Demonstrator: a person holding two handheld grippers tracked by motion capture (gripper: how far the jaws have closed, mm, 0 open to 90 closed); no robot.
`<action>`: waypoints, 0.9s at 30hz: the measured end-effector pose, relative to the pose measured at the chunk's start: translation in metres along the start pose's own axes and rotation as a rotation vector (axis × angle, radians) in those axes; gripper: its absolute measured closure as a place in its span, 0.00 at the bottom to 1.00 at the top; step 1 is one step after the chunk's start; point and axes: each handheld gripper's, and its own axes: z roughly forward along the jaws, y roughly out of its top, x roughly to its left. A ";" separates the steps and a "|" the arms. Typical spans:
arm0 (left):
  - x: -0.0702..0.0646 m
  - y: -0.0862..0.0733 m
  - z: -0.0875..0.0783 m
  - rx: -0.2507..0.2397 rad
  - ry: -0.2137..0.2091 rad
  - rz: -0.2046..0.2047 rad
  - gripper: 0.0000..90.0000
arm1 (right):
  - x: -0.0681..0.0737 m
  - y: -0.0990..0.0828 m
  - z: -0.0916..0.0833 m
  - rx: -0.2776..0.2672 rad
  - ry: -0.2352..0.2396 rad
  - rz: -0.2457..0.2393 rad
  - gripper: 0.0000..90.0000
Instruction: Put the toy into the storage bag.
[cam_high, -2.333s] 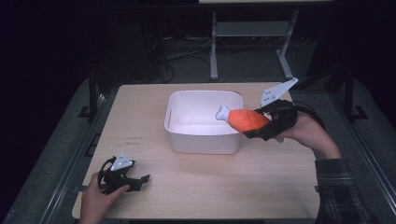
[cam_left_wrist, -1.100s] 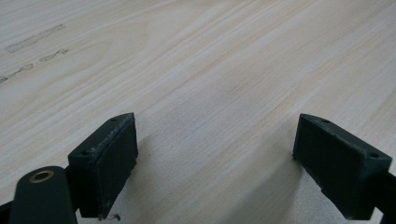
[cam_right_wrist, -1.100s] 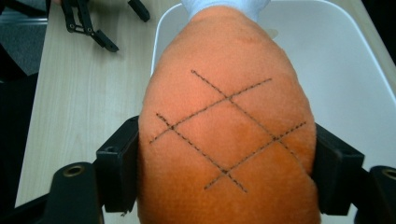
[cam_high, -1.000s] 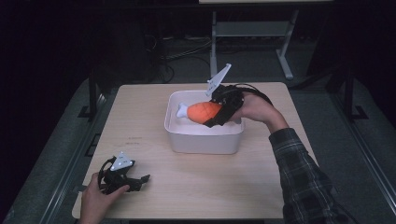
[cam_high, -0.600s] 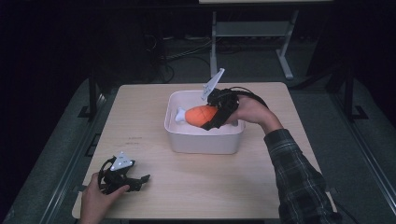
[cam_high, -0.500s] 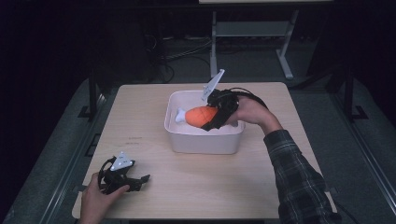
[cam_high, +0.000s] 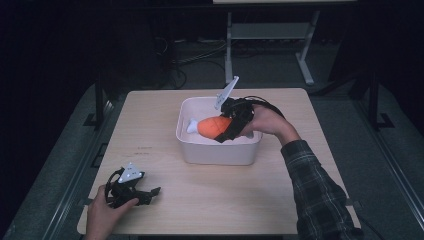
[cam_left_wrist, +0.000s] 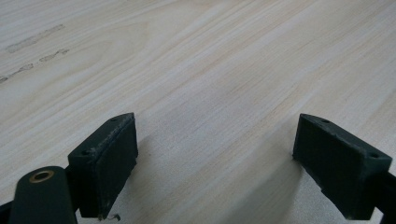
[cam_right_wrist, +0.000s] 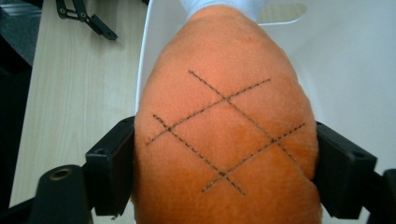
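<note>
Orange plush toy (cam_high: 216, 127) over white bin (cam_high: 218, 151)

Your table (cam_high: 165, 125) was pale wood with fine straight grain and a smooth matt finish. The orange toy (cam_right_wrist: 226, 135) you gripped was fuzzy cloth, crossed by dark stitched lines, with a white fabric end. The tub (cam_high: 215, 152) looked like smooth white plastic with a soft sheen. Your left gripper's pads (cam_left_wrist: 109, 158) were matt black, slightly scuffed, and your sleeve (cam_high: 320, 190) was plaid cloth.
</note>
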 end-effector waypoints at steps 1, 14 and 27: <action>0.000 0.000 0.000 0.000 0.000 0.000 0.15 | 0.000 0.000 0.000 -0.001 0.001 0.002 0.21; 0.000 0.000 0.000 0.000 0.000 0.000 0.15 | 0.000 0.001 -0.003 -0.014 0.010 0.029 0.15; 0.000 0.000 0.000 -0.002 0.000 -0.002 0.15 | 0.007 -0.018 -0.036 -0.082 -0.062 0.100 0.14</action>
